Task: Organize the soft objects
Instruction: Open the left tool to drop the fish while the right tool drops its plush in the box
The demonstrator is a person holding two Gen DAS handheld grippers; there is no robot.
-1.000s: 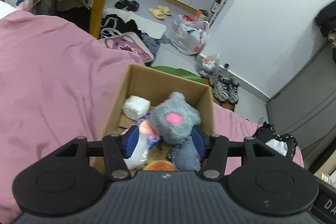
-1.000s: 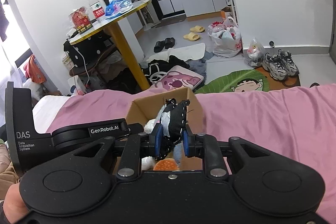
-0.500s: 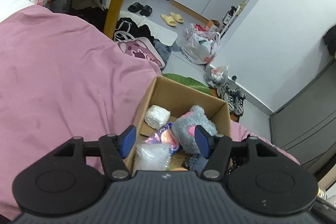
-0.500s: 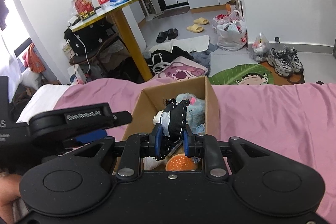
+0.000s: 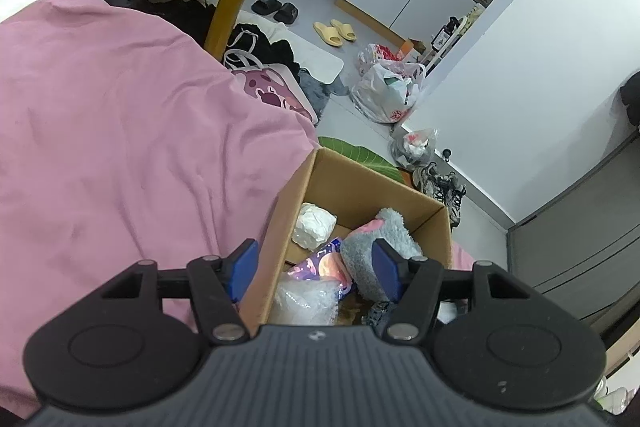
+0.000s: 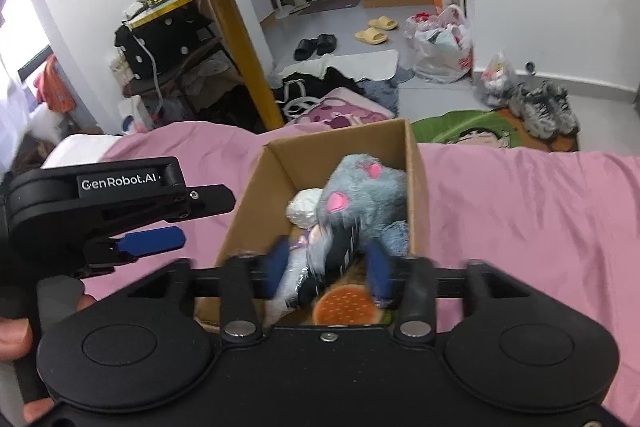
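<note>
A cardboard box point(image 6: 416, 187) stands on the pink bed cover and holds a grey plush mouse point(image 6: 360, 199), a white bundle point(image 6: 302, 207), a burger-shaped toy point(image 6: 346, 307) and a clear plastic bag point(image 5: 304, 299). My right gripper point(image 6: 326, 267) is open over the box's near end, and a black-and-white soft item point(image 6: 332, 259) sits loose between its blurred fingers. My left gripper point(image 5: 312, 267) is open and empty above the box's left wall point(image 5: 280, 227); it also shows in the right wrist view point(image 6: 152, 239), left of the box.
The pink bed cover point(image 5: 120, 147) spreads left and right of the box. Beyond the bed edge the floor holds a yellow table leg point(image 6: 244, 59), bags, clothes, slippers and sneakers point(image 6: 548, 111).
My right gripper has opened and let go of the black-and-white item over the box. My left gripper has drawn back to the left, away from the plush mouse.
</note>
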